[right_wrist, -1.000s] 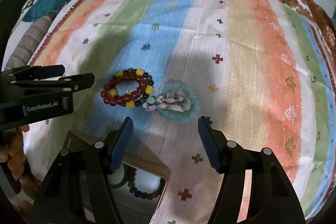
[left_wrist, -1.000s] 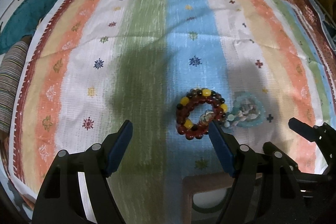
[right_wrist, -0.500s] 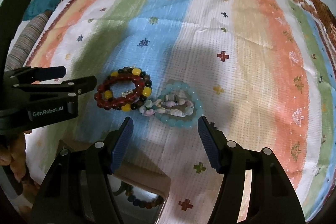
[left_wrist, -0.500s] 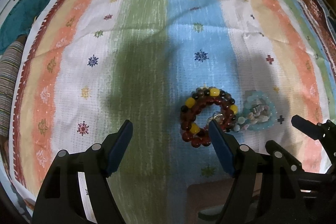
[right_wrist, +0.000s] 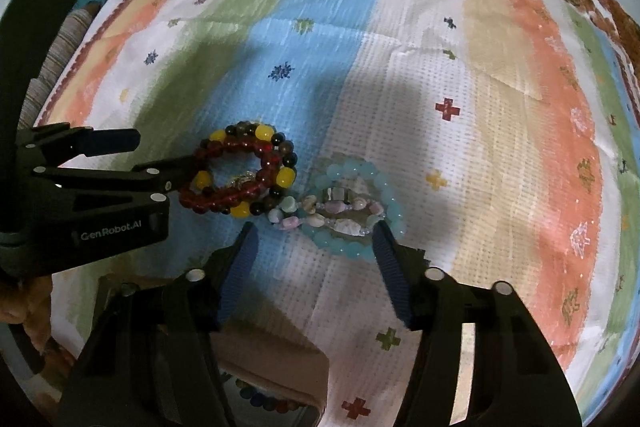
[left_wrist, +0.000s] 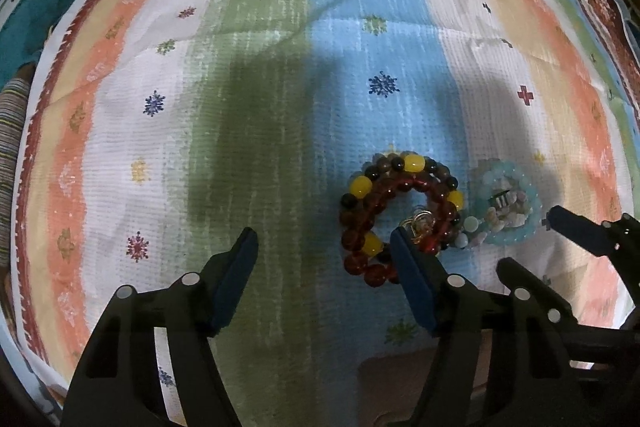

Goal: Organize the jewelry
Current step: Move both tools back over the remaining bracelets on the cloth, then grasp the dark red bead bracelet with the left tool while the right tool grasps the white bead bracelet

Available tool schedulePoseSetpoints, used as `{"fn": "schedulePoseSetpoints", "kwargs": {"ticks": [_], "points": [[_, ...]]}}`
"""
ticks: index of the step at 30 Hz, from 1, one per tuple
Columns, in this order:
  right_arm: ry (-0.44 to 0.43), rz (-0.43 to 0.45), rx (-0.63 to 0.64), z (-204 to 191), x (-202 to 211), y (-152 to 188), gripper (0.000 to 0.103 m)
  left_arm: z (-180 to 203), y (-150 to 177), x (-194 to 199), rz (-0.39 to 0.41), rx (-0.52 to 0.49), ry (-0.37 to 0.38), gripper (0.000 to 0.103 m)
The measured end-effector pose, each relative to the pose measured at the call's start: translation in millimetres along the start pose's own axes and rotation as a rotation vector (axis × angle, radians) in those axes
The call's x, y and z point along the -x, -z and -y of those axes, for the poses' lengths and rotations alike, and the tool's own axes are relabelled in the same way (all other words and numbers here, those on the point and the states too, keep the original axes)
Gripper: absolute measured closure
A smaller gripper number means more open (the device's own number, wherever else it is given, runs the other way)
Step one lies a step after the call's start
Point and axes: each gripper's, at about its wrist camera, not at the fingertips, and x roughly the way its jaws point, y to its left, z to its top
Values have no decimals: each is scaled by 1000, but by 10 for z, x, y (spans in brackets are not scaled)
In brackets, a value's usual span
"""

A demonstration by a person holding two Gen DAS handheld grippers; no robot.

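You are early in the job: the red-and-yellow bracelets (left_wrist: pixel 400 215) and pale blue bracelets (right_wrist: pixel 352 205) lie touching on the striped cloth (left_wrist: pixel 280 67). Your left gripper (left_wrist: pixel 324 255) and right gripper (right_wrist: pixel 314 247) are closing, jaws apart, gripping nothing.

Home: striped embroidered cloth (left_wrist: pixel 280 87), teal cushion (left_wrist: pixel 36 7).

- Two bead bracelet clusters lay on the cloth (right_wrist: pixel 460 75), touching side by side.
- Larger-bead cluster (right_wrist: pixel 244 175) sat left; smaller-bead cluster (right_wrist: pixel 352 207) right.
- Left tool (left_wrist: pixel 324 247) stood left of the pair, its right finger over the larger-bead cluster.
- Right tool (right_wrist: pixel 314 239) straddled the smaller-bead cluster's near edge.
- A box (right_wrist: pixel 272 355) with more beads sat nearest the camera, below both clusters.
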Motion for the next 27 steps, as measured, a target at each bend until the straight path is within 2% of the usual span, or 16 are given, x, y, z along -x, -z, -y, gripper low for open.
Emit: {"fn": "schedulePoseSetpoints", "kwargs": {"ticks": [5,7,11,15,20,21,23,27], "points": [[6,-18,2,14,-104,-28,50,37,0,-77,-21,-20,-10,39],[11,-19,0,15,-129,-45,52,53,9,-121,-33,-30,-13,45],[14,-24,3,13,-178,-62,58,52,11,-170,-42,-36,-7,50],[31,-28,14,20,-225,-61,67,50,9,-164,-37,-36,-2,69],[36,-26,14,54,-252,-57,78,128,36,-191,-40,-55,-19,83],[43,-24,23,44,-261,-60,84,136,39,-204,-40,-55,-24,88],[60,-23,38,32,-271,-56,91,142,51,-210,-40,-45,-12,90],[58,-15,48,24,-276,-52,93,138,41,-167,-35,-40,6,90]]}}
